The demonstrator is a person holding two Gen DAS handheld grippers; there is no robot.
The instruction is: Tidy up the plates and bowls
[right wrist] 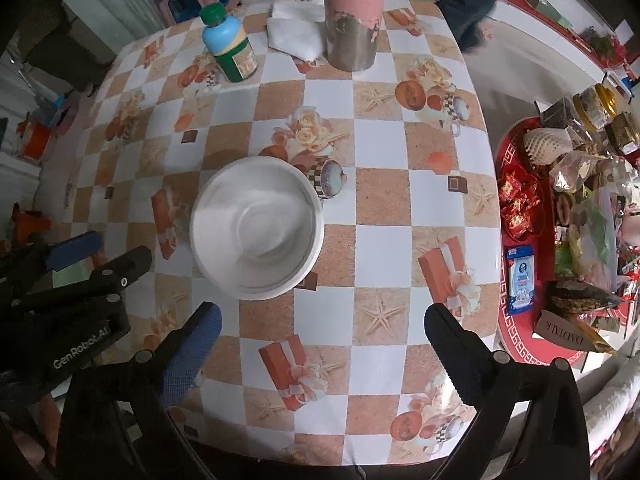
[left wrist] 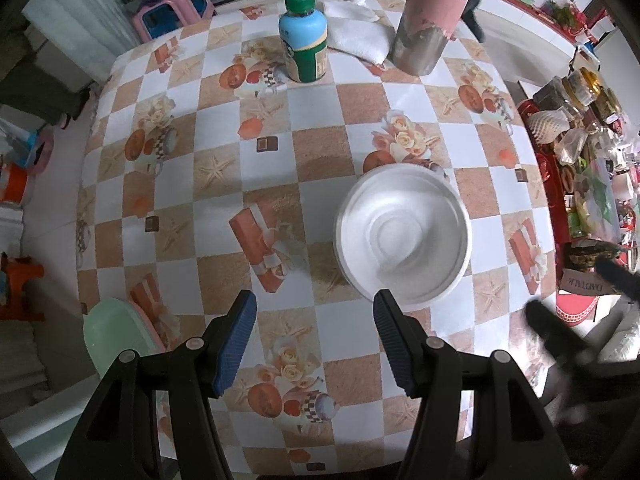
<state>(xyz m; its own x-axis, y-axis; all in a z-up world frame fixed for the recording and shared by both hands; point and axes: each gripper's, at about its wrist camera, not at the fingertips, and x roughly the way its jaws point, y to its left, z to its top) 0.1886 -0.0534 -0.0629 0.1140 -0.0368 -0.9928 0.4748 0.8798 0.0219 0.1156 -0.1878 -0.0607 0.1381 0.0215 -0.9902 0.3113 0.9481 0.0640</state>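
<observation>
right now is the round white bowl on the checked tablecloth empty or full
Empty: the round white bowl sits upright, and both wrist views show its bare white bottom with nothing inside.

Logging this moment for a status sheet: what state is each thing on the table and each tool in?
White bowl: upright, empty, on the table, not gripped.
Green-capped bottle: upright, cap on.
Pink-and-metal flask: upright; top out of view.
White cloth: folded, lying flat.
Left tool: open, empty.
Right tool: wide open, empty.
</observation>
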